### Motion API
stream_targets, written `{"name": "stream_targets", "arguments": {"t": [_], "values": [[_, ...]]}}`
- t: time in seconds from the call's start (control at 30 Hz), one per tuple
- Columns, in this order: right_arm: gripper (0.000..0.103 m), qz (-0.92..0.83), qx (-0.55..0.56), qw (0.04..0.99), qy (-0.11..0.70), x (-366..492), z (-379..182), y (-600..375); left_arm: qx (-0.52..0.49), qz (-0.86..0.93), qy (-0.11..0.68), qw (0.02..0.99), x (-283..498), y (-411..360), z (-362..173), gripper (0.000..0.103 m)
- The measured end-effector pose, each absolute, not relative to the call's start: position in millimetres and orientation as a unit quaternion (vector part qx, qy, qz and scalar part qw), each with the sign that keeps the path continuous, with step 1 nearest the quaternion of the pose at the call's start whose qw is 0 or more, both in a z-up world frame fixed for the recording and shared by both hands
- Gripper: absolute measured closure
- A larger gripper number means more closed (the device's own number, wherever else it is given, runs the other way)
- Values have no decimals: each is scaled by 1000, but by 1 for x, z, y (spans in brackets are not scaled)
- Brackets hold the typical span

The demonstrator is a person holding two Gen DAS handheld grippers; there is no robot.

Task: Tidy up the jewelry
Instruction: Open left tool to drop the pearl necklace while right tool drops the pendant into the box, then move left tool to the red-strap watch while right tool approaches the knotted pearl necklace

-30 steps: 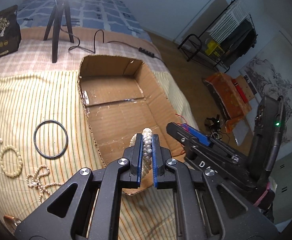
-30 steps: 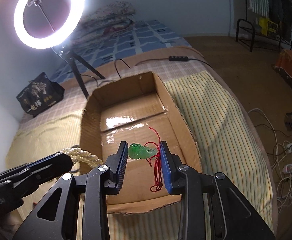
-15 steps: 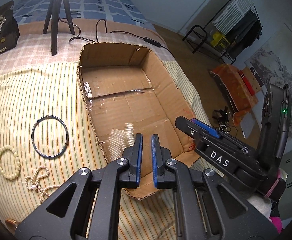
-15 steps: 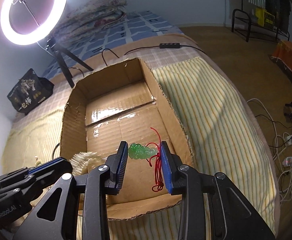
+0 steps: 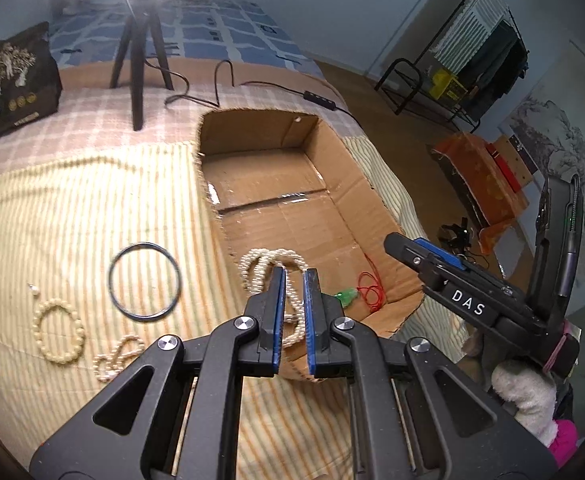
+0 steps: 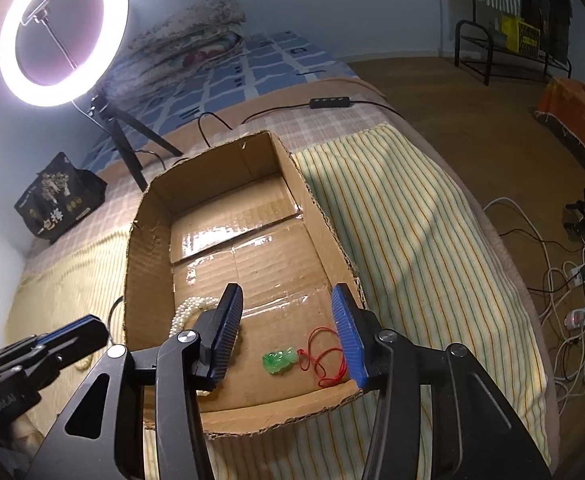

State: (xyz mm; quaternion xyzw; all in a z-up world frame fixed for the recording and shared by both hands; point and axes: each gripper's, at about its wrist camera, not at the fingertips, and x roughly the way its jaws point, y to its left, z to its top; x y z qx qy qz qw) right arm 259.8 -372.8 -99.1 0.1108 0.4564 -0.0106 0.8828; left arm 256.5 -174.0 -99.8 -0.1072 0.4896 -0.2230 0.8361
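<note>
Pearls point(image 5: 270, 266) are lying in the box point(image 5: 332, 168) just ahead of your left claw point(image 5: 292, 288), whose jaws are standing slightly apart, gripping nothing; loose bracelets point(image 5: 58, 330) and a ring point(image 5: 144, 282) are waiting further left, nearest this hand.

Pendant point(image 6: 279, 361) is resting on the box floor between and below your right claw's point(image 6: 288, 332) wide-apart jaws, its red cord point(image 6: 324, 360) trailing right.
</note>
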Motion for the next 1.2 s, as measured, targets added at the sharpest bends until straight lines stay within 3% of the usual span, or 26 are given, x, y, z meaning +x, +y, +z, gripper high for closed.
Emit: {"name": "stream_targets", "arguments": {"t": [0.5,0.53,0.67,0.7,1.2], "values": [[58,42,66,898,433,252,-76,-328,-39,-157,425,890,235,-96,-61,96],[58,47,61,899,432,251,-75,-323,-31,-150,421,894,233,-89,-59,95],[58,70,42,899,430,250,-73,-300,-9,-130,408,904,222,-62,-54,71],[58,77,40,898,431,250,-73,-295,-4,-125,407,905,218,-57,-54,70],[53,184,-16,855,485,243,-97,-205,-16,-114,452,885,171,22,-78,68]]}}
